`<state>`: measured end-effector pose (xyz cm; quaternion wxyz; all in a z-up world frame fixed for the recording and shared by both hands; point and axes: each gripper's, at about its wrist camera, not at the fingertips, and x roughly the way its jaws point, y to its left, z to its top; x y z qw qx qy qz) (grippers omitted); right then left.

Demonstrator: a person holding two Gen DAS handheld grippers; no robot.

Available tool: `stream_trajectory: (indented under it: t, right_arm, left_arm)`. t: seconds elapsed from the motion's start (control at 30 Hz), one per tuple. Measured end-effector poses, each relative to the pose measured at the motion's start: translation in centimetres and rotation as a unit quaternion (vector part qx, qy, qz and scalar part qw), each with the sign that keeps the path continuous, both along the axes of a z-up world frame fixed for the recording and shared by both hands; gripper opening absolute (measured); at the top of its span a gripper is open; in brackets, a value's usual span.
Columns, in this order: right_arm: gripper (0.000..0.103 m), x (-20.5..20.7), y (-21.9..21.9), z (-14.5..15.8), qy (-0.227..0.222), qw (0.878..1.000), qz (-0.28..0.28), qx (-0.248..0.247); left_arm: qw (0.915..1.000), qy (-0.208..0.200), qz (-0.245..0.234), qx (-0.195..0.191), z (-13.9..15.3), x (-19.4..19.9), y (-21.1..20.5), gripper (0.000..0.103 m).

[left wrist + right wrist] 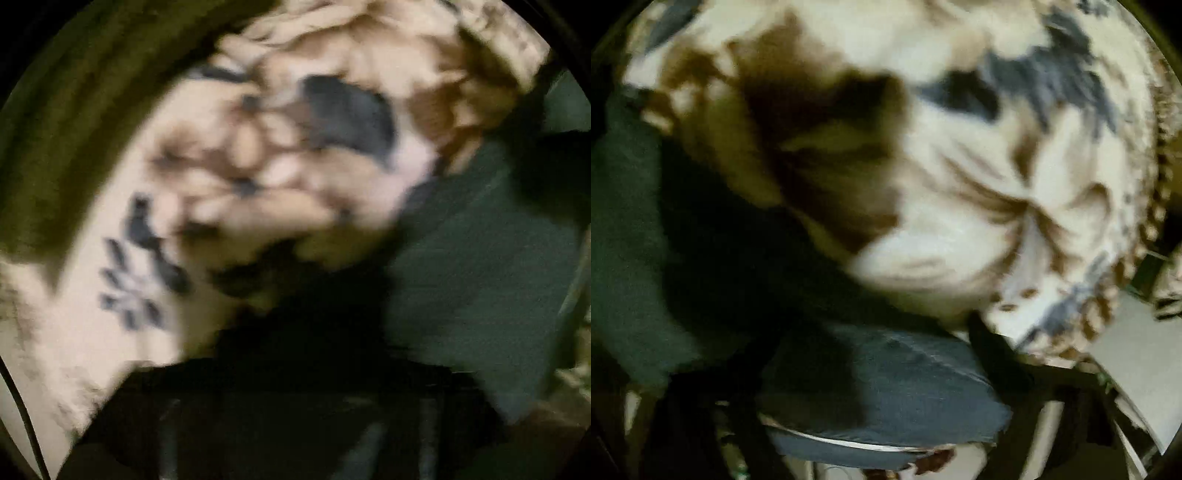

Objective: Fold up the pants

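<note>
Both views are heavily motion-blurred. Dark green pants (pixel 480 258) hang or lie at the right of the left wrist view and fill the left of the right wrist view (pixel 635 240). A blue-grey denim-like fold with a pale edge (pixel 886 387) lies low in the right wrist view. My left gripper (pixel 303 406) is a dark shape at the bottom; cloth covers its fingers. My right gripper (pixel 849 424) is also buried in dark cloth.
A crumpled cream blanket with brown and blue floral print (pixel 277 166) lies behind the pants; it also shows in the right wrist view (pixel 997 184) with a fringed edge. An olive surface (pixel 74 129) is at the left. Pale floor (pixel 1137 369) shows at the right.
</note>
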<state>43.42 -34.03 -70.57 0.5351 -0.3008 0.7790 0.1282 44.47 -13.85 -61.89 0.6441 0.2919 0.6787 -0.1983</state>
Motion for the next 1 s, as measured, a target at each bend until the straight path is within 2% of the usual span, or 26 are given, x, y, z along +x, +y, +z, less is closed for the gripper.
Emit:
stream_trajectory:
  t: [0.03, 0.07, 0.1, 0.17, 0.3, 0.37, 0.47, 0.53, 0.6, 0.63, 0.77, 0.87, 0.93, 0.97, 1.0]
  right_arm:
    - [0.038, 0.1, 0.0, 0.4, -0.006, 1.0, -0.001, -0.001]
    - [0.025, -0.2, 0.1, 0.8, -0.017, 1.0, 0.002, -0.004]
    - [0.019, -0.6, -0.1, 1.5, -0.031, 1.0, 0.001, -0.004]
    - [0.015, -1.0, -1.0, 2.9, -0.055, 0.998, -0.023, 0.006]
    - [0.014, -3.0, -3.3, 8.4, -0.133, 0.987, -0.083, 0.043]
    - [0.014, -5.0, -3.9, 10.8, -0.168, 0.979, -0.102, 0.053]
    - [0.013, -9.8, -3.7, 14.0, -0.218, 0.968, -0.113, 0.058]
    - [0.013, -13.0, -1.8, 15.0, -0.242, 0.962, -0.118, 0.049]
    - [0.013, -16.8, -0.9, 15.3, -0.26, 0.958, -0.113, 0.039]
    - [0.013, -18.6, -0.7, 14.8, -0.264, 0.958, -0.11, 0.033]
    - [0.014, -24.3, -0.2, 10.7, -0.245, 0.964, -0.104, 0.011]
    - [0.014, -26.2, -0.2, 8.0, -0.221, 0.968, -0.116, -0.002]
    - [0.016, -27.1, -0.3, 6.4, -0.2, 0.97, -0.136, -0.012]
    - [0.018, -27.3, -0.5, 5.8, -0.191, 0.97, -0.149, -0.015]
    - [0.025, -27.6, -0.7, 5.5, -0.178, 0.969, -0.172, -0.012]
  left_arm:
    - [0.9998, -0.008, -0.016, -0.003, 0.3, -0.5, -0.2, 0.018]
    - [0.9997, -0.017, -0.019, -0.007, 0.8, -0.8, -0.1, 0.016]
    - [0.9996, -0.024, -0.014, -0.01, 1.2, -0.9, 0.1, 0.011]
    - [0.9987, -0.048, 0.001, -0.018, 2.8, -1.5, 0.9, 0.007]
    - [0.9907, -0.099, 0.083, -0.043, 8.1, -3.6, 2.9, 0.007]
    - [0.9837, -0.115, 0.128, -0.052, 10.6, -5.7, 3.8, 0.007]
    - [0.9685, -0.129, 0.203, -0.064, 13.5, -10.9, 4.6, 0.007]
    - [0.9599, -0.146, 0.231, -0.065, 13.1, -14.7, 2.5, 0.007]
    - [0.9516, -0.143, 0.263, -0.068, 12.2, -18.9, 2.6, 0.007]
    - [0.9498, -0.139, 0.272, -0.065, 10.5, -19.2, 1.4, 0.007]
    - [0.9492, -0.096, 0.294, -0.06, 4.9, -22.6, 1.6, 0.007]
    - [0.9507, -0.066, 0.296, -0.065, 1.4, -24.1, 2.1, 0.007]
    - [0.9516, -0.048, 0.296, -0.068, -0.3, -24.3, 2.4, 0.011]
    - [0.9517, -0.033, 0.297, -0.072, -0.8, -24.4, 2.6, 0.012]
    - [0.9512, -0.012, 0.299, -0.075, -1.1, -24.4, 2.8, 0.014]
